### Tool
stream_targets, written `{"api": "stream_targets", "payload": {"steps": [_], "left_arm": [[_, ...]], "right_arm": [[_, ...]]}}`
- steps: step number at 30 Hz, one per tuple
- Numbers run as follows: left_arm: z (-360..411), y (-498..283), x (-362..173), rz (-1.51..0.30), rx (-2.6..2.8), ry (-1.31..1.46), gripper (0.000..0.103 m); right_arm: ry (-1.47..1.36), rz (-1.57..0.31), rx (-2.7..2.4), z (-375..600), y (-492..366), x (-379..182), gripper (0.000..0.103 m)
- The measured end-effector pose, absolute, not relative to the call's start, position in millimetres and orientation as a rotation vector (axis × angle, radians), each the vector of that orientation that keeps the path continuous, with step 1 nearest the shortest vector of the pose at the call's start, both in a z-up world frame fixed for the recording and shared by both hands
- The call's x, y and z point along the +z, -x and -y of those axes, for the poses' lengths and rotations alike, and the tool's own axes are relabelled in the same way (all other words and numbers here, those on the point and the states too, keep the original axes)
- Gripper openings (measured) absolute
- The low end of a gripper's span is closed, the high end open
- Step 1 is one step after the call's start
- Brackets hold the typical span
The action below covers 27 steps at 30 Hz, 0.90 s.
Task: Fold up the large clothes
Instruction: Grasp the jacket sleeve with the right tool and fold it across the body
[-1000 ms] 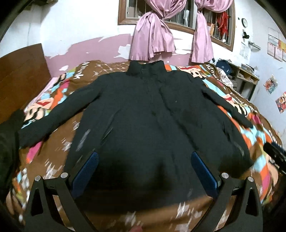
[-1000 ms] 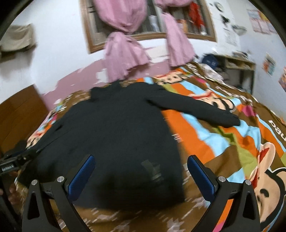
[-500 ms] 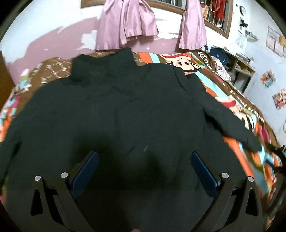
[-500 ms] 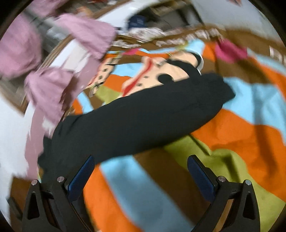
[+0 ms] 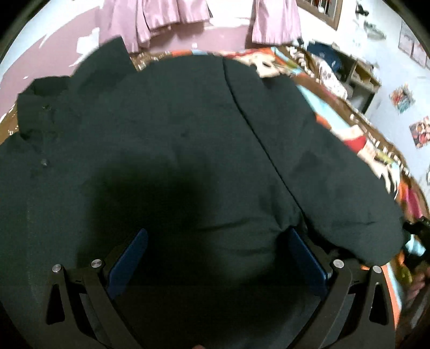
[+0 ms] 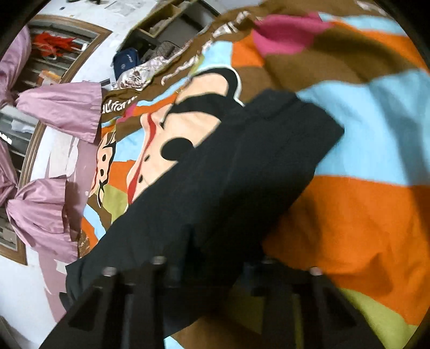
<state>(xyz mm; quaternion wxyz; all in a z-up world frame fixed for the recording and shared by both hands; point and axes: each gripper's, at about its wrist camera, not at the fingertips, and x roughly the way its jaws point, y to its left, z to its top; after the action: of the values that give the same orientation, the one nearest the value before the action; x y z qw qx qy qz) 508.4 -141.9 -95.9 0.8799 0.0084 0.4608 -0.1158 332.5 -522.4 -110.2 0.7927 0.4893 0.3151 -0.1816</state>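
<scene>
A large dark jacket (image 5: pixel 166 150) lies spread flat on the bed and fills the left wrist view. My left gripper (image 5: pixel 215 257) is open just above the jacket's body near the right armpit, its blue pads (image 5: pixel 306 257) wide apart. The jacket's right sleeve (image 6: pixel 242 171) runs across the colourful blanket in the right wrist view, cuff toward the upper right. My right gripper (image 6: pixel 209 271) is low over the sleeve with its fingers narrowed around the fabric; the view is blurred, so the hold is unclear.
The bed has a bright cartoon blanket (image 6: pixel 362 214). Pink curtains (image 5: pixel 172 16) hang on the wall behind the bed. A shelf with clutter (image 5: pixel 357 72) stands to the right of the bed.
My left gripper moved forward and lower over the jacket's body. My right gripper dropped onto the sleeve and its fingers narrowed from wide open.
</scene>
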Motion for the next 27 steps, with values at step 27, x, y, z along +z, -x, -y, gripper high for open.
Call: {"api": "stream_targets", "payload": {"steps": [27], "left_arm": [[-177.5,-408.9,1.3,-0.781,-0.547,0.632,0.101]], "right_arm": [[0.668,-0.594,0.384,65.1,-345.3,-16.9,0.011]]}}
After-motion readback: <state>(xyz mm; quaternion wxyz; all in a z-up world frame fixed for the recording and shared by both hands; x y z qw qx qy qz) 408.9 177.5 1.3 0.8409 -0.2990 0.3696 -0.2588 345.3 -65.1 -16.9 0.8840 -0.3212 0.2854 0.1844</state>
